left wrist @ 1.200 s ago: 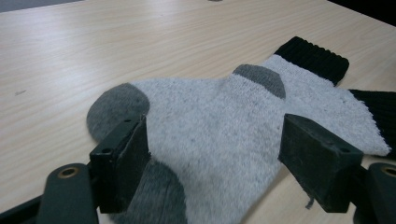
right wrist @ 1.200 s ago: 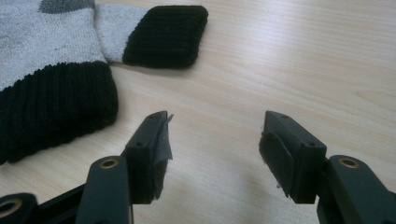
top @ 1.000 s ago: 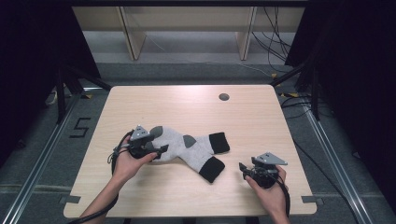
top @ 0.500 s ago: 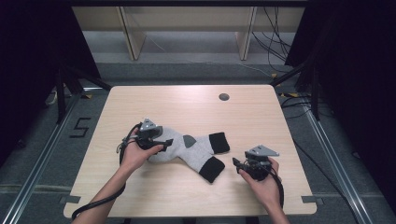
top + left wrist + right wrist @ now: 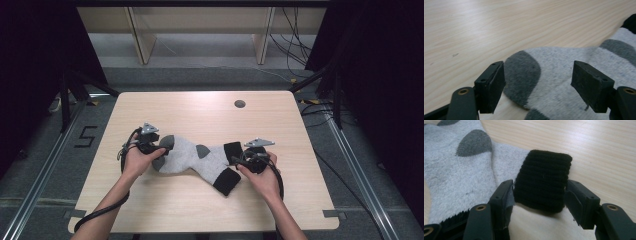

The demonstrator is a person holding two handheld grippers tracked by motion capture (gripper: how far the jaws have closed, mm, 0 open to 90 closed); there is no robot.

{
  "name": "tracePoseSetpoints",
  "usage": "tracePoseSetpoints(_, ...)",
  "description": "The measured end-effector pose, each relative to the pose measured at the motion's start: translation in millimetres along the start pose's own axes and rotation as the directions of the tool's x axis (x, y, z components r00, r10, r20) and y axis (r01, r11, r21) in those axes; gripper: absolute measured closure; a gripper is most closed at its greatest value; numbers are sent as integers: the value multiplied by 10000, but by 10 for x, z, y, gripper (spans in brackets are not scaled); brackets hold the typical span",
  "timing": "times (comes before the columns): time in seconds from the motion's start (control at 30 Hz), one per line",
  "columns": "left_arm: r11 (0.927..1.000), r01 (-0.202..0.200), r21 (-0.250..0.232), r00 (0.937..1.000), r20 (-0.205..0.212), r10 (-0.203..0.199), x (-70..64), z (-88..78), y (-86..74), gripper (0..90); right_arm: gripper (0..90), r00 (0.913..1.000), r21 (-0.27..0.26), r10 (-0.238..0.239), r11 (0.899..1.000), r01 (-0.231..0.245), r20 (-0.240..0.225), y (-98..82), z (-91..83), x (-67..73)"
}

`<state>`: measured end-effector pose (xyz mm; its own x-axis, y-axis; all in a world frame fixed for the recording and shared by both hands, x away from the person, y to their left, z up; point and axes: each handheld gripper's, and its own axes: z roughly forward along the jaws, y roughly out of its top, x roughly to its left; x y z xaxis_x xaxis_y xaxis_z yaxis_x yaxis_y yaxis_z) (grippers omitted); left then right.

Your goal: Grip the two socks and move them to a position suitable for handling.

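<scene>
High view: both grippers at the socks (image 5: 197,159).
Left gripper (image 5: 537,86) gapes, narrowing, over the grey toe (image 5: 522,75); right gripper (image 5: 539,195) straddles the black cuff (image 5: 542,180), unclenched.

2 grey socks (image 5: 192,156) w/ black cuffs, overlapped; 2 grippers: left (image 5: 159,145), right (image 5: 239,161); 1 table (image 5: 200,112); 1 hole (image 5: 240,104).

Black "5" on the floor (image 5: 86,136)
</scene>
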<state>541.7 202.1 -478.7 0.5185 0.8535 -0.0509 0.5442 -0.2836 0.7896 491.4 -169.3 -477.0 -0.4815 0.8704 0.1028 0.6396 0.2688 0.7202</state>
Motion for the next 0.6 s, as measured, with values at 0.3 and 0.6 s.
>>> tracePoseSetpoints(0.3, 9959, 854, 308, 9963, 40, -856, 118, 110, -74, 318, 408, 9992, 353, 212, 9991, -224, 341, 78, 107, -72)
tracePoseSetpoints(0.6, 9933, 814, 822, 9963, 227, -835, 152, 236, -85, 392, 464, 9987, 774, 403, 9961, -427, 320, 76, 214, -111)
